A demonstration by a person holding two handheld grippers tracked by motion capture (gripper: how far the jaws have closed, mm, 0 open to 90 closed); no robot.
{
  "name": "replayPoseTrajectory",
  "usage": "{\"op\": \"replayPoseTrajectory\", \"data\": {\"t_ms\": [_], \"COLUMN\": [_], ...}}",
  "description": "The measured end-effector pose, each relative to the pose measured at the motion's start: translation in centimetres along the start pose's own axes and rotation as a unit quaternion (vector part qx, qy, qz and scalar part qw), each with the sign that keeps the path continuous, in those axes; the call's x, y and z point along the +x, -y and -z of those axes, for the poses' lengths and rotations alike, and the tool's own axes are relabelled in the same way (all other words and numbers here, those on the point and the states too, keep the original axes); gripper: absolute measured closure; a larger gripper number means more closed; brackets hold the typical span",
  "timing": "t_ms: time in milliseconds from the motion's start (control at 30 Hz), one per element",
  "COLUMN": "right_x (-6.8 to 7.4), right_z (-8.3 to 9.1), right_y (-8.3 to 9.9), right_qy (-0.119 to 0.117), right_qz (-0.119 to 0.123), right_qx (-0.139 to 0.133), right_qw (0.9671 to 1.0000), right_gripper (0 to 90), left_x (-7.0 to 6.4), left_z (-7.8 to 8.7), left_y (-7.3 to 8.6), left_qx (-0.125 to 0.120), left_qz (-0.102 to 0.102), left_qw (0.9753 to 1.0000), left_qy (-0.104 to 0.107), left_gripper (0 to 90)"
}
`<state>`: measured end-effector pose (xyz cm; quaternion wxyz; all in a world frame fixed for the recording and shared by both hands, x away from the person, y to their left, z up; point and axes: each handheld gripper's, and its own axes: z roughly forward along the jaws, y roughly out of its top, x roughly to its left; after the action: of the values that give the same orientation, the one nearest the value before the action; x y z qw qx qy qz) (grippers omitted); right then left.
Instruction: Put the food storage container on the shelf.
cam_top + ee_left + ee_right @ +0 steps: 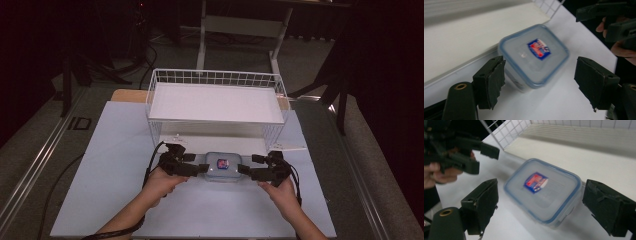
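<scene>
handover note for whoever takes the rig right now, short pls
Left tool: open, at the left end of the lidded plastic container, jaws either side of its corner, not clamped.
Right tool: open, at the container's right end, same stance.
Container: lid on, flat on the white table, just in front of the white wire basket.
Done: both tools brought up to the container.
Left: close on it and, probably, lift; destination not evident.
</scene>
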<state>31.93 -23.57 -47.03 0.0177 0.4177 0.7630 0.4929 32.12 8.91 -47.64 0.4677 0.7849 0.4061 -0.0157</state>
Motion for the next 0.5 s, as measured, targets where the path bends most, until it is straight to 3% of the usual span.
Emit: {"op": "replayPoseTrajectory", "data": {"t_ms": [33, 67, 100, 133, 167, 200, 233, 267, 333, 367, 400, 467, 500], "right_x": [-0.3, -0.5, -0.8, -0.8, -1.1, -1.7, -1.7, -2.2, -2.5, -2.5, -3.1, -3.2, -3.6], "right_z": [-0.3, -0.6, -0.9, -0.9, -1.2, -1.8, -1.8, -2.4, -2.6, -2.6, -3.3, -3.4, -3.8], "right_y": [-0.1, -0.1, -0.1, -0.1, -0.1, 0.1, 0.1, 0.3, 0.5, 0.5, 1.0, 1.1, 1.4], "right_qy": [-0.003, 0.0, 0.003, 0.003, 0.004, 0.003, 0.003, -0.001, -0.009, -0.009, -0.025, -0.03, -0.038], "right_qz": [-0.01, -0.018, -0.023, -0.023, -0.034, -0.06, -0.06, -0.085, -0.099, -0.099, -0.131, -0.137, -0.151], "right_qx": [0.006, 0.012, 0.018, 0.018, 0.024, 0.034, 0.034, 0.042, 0.043, 0.043, 0.054, 0.059, 0.064], "right_qw": [0.9999, 0.9998, 0.9996, 0.9996, 0.9991, 0.9976, 0.9976, 0.9955, 0.9941, 0.9941, 0.9896, 0.9884, 0.9857], "right_gripper": [13.2, 13.2, 13.1, 13.1, 13.1, 13.1, 13.1, 13.1, 13.2, 13.2, 13.4, 13.9, 14.6], "left_x": [0.4, 0.4, 0.9, 0.9, 1.1, 1.6, 1.6, 1.8, 2.3, 2.3, 3.0, 3.2, 3.4], "left_z": [-0.6, -0.6, -1.0, -1.0, -1.3, -1.9, -1.9, -2.3, -2.8, -2.8, -3.3, -3.5, -3.8], "left_y": [0.0, 0.0, 0.1, 0.1, 0.2, 0.2, 0.2, 0.3, 0.5, 0.5, 0.7, 0.8, 1.0], "left_qx": [0.003, 0.003, 0.003, 0.003, 0.005, 0.015, 0.015, 0.02, 0.023, 0.023, 0.029, 0.033, 0.037], "left_qz": [0.013, 0.013, 0.03, 0.03, 0.04, 0.059, 0.059, 0.074, 0.101, 0.101, 0.133, 0.141, 0.153], "left_qw": [0.9999, 0.9999, 0.9995, 0.9995, 0.9992, 0.998, 0.998, 0.9969, 0.9944, 0.9944, 0.9901, 0.9888, 0.9865], "left_qy": [0.0, 0.0, 0.005, 0.005, 0.004, 0.014, 0.014, 0.021, 0.022, 0.022, 0.035, 0.039, 0.043], "left_gripper": [25.3, 25.3, 25.3, 25.3, 25.3, 25.3, 25.1, 22.6, 20.7, 20.8, 20.9, 23.1, 23.4]}}
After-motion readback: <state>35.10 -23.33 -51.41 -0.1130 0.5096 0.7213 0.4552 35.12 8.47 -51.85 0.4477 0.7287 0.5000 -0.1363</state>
